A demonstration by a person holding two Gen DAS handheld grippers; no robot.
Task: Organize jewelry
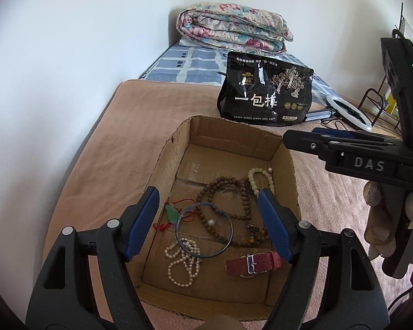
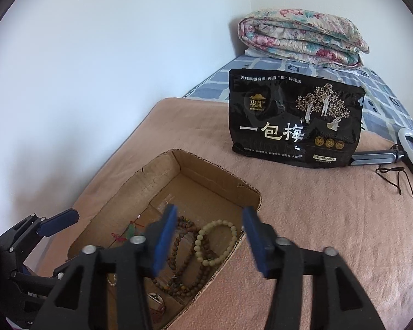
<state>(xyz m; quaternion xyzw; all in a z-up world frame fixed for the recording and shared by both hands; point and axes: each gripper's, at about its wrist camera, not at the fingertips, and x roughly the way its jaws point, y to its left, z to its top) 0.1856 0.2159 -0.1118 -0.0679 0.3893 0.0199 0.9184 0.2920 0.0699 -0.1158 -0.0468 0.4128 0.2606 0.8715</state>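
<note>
An open brown cardboard box (image 1: 285,170) sits on a peach-pink fleece blanket (image 1: 102,148) spread over the bed, and all the jewelry lies on its floor. The left gripper (image 1: 208,227) hangs over the box with its blue-padded jaws spread wide, holding nothing. Seen from the left wrist, a thin dark-blue bangle (image 1: 203,229) lies at the centre of the box floor. A long strand of brown wooden beads (image 1: 225,183) loops from its twelve o'clock round to four o'clock. A cream bead bracelet (image 1: 257,177) rests at the bangle's one o'clock, against the right wall. A green pendant on red cord (image 1: 172,213) lies at nine o'clock, a white pearl necklace (image 1: 183,264) at six to seven o'clock, and a red leather watch strap (image 1: 254,261) at five o'clock.

The right gripper (image 2: 209,240) hovers above the box's right edge, jaws also parted and empty.

Beyond the box, at twelve o'clock, a black snack pouch with gold Chinese lettering (image 1: 264,93) stands upright. Behind it lies a folded floral quilt (image 1: 234,24) on a blue checked sheet (image 1: 179,63). A white ring light on a small tripod (image 1: 348,111) lies at two o'clock.
</note>
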